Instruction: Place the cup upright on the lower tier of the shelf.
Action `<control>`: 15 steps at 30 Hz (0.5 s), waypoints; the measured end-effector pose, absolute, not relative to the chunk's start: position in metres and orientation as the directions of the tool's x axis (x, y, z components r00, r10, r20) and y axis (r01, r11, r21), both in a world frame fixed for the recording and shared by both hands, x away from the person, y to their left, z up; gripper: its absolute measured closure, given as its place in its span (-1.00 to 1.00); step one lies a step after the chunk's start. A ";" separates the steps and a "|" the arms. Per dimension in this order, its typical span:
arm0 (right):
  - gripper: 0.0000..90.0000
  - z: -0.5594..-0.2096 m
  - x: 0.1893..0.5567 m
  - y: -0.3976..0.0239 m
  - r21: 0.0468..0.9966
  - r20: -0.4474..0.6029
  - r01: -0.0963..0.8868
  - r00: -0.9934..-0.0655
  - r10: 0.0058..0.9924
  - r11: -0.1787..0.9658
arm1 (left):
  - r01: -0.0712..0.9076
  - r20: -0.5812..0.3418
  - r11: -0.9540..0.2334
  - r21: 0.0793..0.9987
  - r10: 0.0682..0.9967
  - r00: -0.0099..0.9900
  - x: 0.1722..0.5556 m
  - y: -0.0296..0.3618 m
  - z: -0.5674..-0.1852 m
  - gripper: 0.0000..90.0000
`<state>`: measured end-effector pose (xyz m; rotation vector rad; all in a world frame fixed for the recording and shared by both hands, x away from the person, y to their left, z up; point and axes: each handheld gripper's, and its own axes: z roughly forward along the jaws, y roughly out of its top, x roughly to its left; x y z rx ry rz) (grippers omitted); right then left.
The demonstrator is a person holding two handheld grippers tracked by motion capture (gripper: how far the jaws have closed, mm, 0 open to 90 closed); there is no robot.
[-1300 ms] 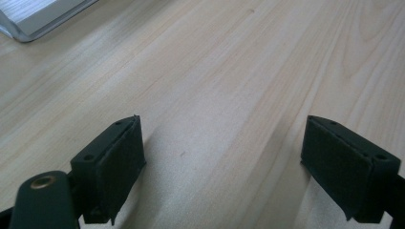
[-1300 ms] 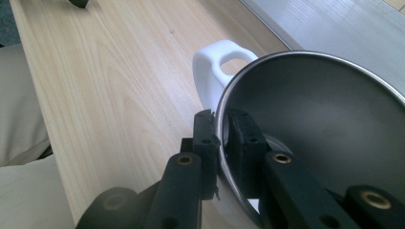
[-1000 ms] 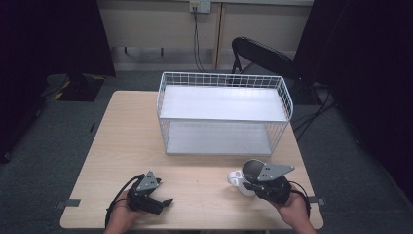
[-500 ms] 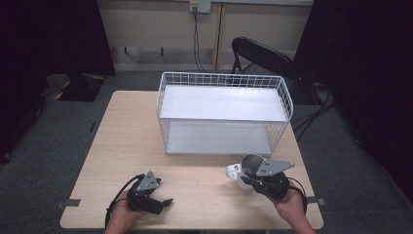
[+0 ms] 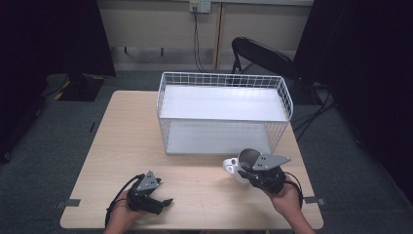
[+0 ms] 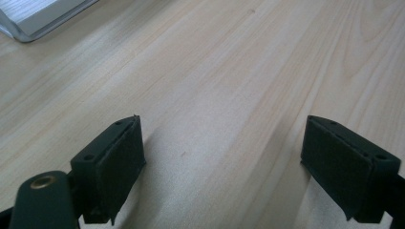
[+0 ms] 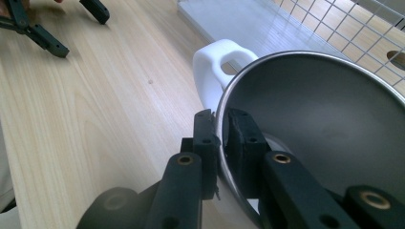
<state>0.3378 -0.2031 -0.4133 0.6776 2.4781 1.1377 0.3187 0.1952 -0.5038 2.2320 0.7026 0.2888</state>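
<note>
A pale wooden desk (image 5: pixel 122 146) with a fine lengthwise grain stands on grey carpet (image 5: pixel 44 136) in a dim room. Dark curtains (image 5: pixel 48 39) hang at the far left and far right, and a light wall (image 5: pixel 156 24) runs along the back with a socket (image 5: pixel 199 6) and cables dropping from it. A black chair (image 5: pixel 263 53) sits behind the desk at the far right. Small grey tape marks lie on the carpet at the desk's near corners.

On the far half of the desk stands a white wire basket (image 5: pixel 287 105) with a flat white floor, its near wall reaching to about the desk's middle.

The right tool (image 5: pixel 255 170) is at the near right of the desk, just in front of the basket's near right corner. Its jaws are pressed together on the rim of a metal cup (image 7: pixel 325 124), one pad inside the wall and one outside, as the right gripper view shows. The cup is steel with a dark inside and a white handle (image 7: pixel 217 71) that points left, toward the desk's middle; it is tilted, mouth toward the near side. Whether its base touches the desk cannot be told.

The left tool (image 5: pixel 163 202) rests low at the near left of the desk, well apart from the cup. Its jaws are spread wide with only bare wood between them; in the left gripper view a corner of the basket's floor shows at the top left.
</note>
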 end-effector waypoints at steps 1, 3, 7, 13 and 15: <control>0.83 -0.413 0.338 -0.203 0.773 -0.096 0.283 -0.832 0.546 0.567 | 0.395 -0.012 -0.557 0.730 0.568 0.823 0.319 0.195 -0.504 -0.69; 0.82 -0.412 0.340 -0.202 0.773 -0.102 0.276 -0.834 0.542 0.571 | 0.395 -0.012 -0.557 0.730 0.568 0.823 0.319 0.195 -0.504 -0.69; 0.82 -0.411 0.341 -0.201 0.775 -0.104 0.274 -0.834 0.542 0.569 | 0.395 -0.012 -0.557 0.731 0.568 0.823 0.319 0.195 -0.504 -0.69; 0.82 -0.409 0.346 -0.201 0.776 -0.102 0.279 -0.829 0.549 0.566 | 0.395 -0.013 -0.556 0.731 0.568 0.823 0.319 0.195 -0.504 -0.69; 0.83 -0.408 0.347 -0.201 0.776 -0.108 0.276 -0.828 0.550 0.567 | 0.395 -0.013 -0.557 0.731 0.568 0.823 0.319 0.195 -0.504 -0.69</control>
